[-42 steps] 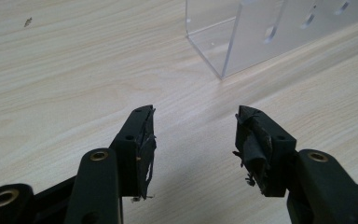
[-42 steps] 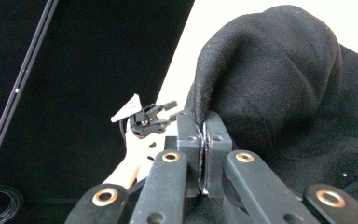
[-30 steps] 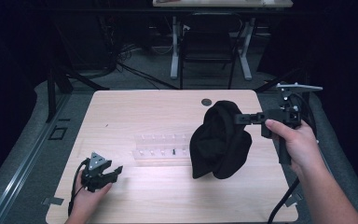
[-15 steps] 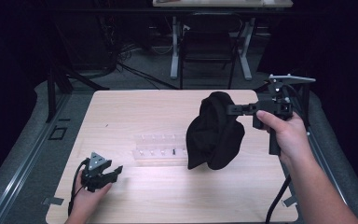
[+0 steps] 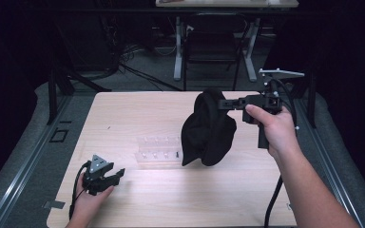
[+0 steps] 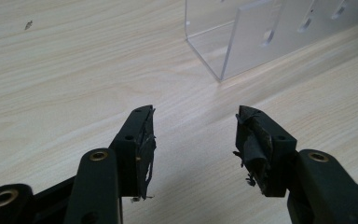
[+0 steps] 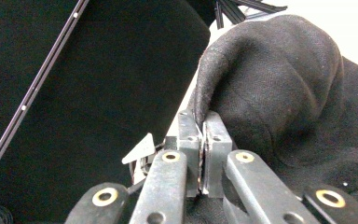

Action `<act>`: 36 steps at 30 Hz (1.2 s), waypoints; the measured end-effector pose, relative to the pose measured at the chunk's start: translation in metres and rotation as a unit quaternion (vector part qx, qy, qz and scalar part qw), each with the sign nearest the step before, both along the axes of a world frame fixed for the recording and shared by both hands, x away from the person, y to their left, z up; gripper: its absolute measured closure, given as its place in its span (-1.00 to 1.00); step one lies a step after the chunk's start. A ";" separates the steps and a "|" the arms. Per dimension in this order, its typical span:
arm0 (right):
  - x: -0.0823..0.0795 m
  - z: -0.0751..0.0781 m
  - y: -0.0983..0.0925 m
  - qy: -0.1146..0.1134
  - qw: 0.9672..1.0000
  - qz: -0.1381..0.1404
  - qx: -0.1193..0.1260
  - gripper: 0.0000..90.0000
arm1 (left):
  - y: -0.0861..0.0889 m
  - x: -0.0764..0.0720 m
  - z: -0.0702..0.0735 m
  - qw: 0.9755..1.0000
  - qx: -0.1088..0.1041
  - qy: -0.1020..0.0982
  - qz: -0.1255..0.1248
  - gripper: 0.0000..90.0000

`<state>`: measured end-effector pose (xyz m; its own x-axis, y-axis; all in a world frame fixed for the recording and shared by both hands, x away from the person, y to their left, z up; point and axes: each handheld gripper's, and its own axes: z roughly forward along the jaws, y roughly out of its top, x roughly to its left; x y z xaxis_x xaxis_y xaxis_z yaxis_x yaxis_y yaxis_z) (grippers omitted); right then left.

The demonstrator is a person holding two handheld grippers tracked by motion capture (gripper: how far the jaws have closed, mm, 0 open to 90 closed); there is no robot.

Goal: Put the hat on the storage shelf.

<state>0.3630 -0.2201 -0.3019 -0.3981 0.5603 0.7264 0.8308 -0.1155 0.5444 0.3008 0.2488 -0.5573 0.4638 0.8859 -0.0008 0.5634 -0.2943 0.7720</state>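
A black cloth (image 5: 208, 130) hangs in the air over the right half of the wooden table (image 5: 138, 114), its lower end close above the tabletop. My right gripper (image 5: 222, 103) is shut on the cloth's top edge and points left; in the right gripper view its jaws pinch a fold of the black cloth (image 7: 279, 93) just past my right gripper (image 7: 204, 123). My left gripper (image 5: 115, 175) rests near the table's front left corner, held by a hand. In the left gripper view my left gripper (image 6: 193, 116) stands open over bare wood with nothing between its jaws.
A clear plastic rack (image 5: 159, 151) lies mid-table, its right end just beside the hanging cloth; its corner shows as a clear plastic rack (image 6: 242, 42) ahead of the left jaws. A chair and table legs stand beyond the far edge. Dark floor surrounds the table.
My right gripper has lifted the black cloth off the table and carried it up and slightly away. The left gripper has stayed where it was.
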 end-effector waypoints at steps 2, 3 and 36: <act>0.003 0.000 0.004 -0.001 1.000 0.000 -0.001 0.96 | 0.000 0.000 0.000 1.000 0.000 0.001 0.000 0.04; 0.005 0.000 0.005 0.000 1.000 -0.001 -0.001 0.96 | 0.000 0.000 0.000 1.000 0.000 0.000 -0.001 0.04; 0.036 -0.012 0.033 0.000 0.999 -0.024 -0.025 0.96 | 0.001 0.000 0.001 1.000 -0.001 -0.002 -0.003 0.04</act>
